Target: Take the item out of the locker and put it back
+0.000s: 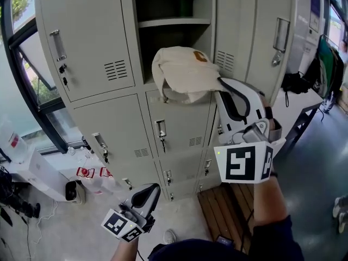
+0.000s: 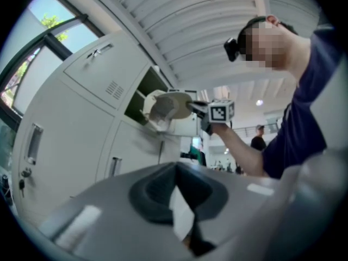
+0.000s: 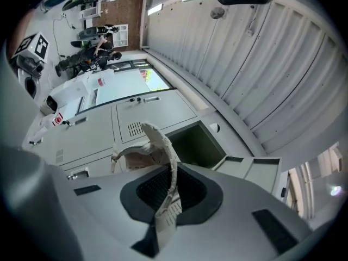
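Cap (image 1: 182,72) hangs just outside the open locker (image 1: 126,48), brim pinched in the right hand-held gripper (image 1: 219,87); left hand-held gripper (image 1: 149,192), jaws together, empty, well below it. Next, probably: ease it inside, release

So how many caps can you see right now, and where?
1. The cream cap is clamped at its edge in the right gripper, in front of the open locker compartment. Any others inside the closed lockers would be hidden.

txt: none legible | cap (image 1: 179,69) patch (image 1: 200,56): too small to read | red/white labels (image 1: 92,172) low left: blurred
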